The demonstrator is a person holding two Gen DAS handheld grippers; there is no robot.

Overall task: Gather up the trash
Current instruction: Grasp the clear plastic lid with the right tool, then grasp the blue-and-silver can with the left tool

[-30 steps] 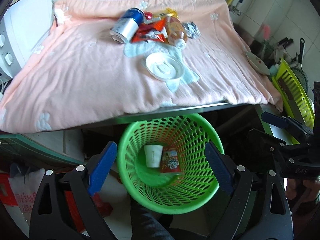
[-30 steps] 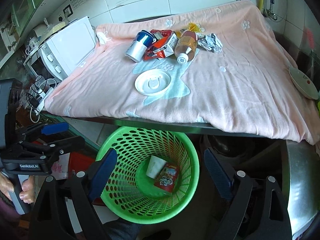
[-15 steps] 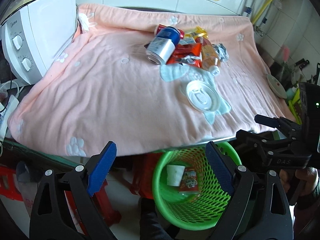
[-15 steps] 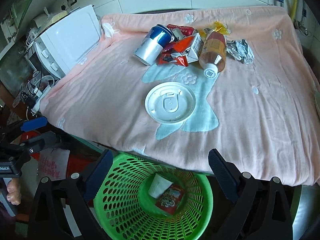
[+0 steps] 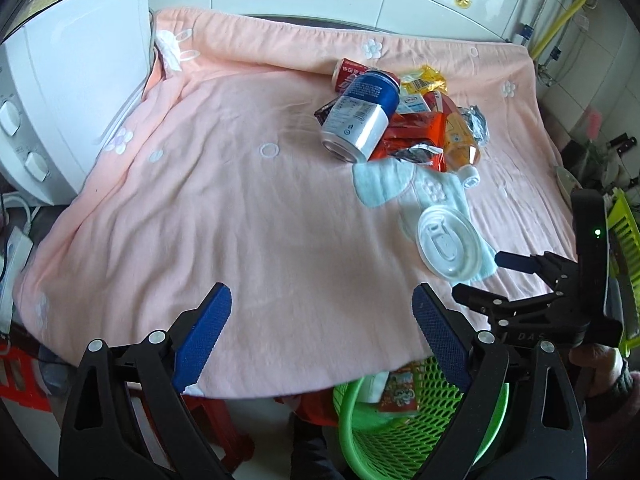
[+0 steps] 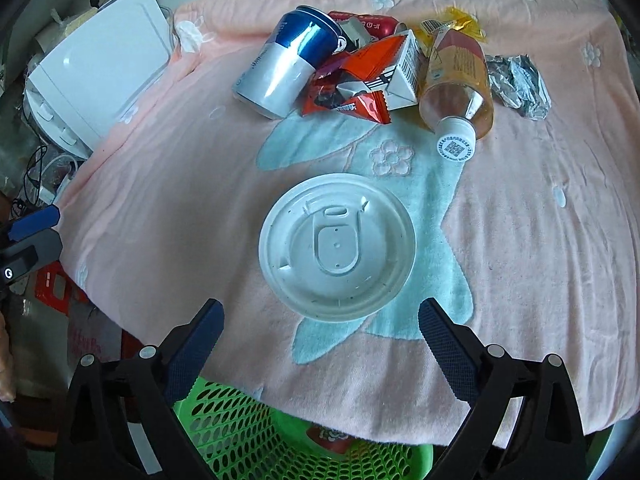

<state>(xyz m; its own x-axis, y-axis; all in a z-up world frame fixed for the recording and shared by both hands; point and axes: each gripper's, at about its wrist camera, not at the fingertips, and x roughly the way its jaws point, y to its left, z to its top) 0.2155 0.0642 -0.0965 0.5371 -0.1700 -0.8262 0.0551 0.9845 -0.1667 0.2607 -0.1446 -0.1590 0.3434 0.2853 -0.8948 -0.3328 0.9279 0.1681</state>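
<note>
A white plastic lid (image 6: 336,248) lies flat on the pink blanket (image 6: 540,240), just ahead of my right gripper (image 6: 320,328), which is open and empty. Beyond the lid is a trash pile: a blue and silver can (image 6: 288,64), an orange wrapper (image 6: 360,76), a bottle of amber drink (image 6: 456,84), crumpled foil (image 6: 520,80). My left gripper (image 5: 320,320) is open and empty over bare blanket, left of the lid (image 5: 448,242) and well short of the can (image 5: 360,116). The green basket (image 5: 416,432) below the table edge holds a cup and a packet.
A white appliance (image 5: 60,112) stands at the blanket's left edge, with cables below it. A yellow-green rack (image 5: 624,240) is at the right. The right gripper's body (image 5: 560,312) and a hand show at the left view's right side. Red stools stand under the table.
Both grippers have moved from over the basket to above the blanket; the left went leftward, the right came lower and closer to the lid. The right jaws spread slightly wider.
</note>
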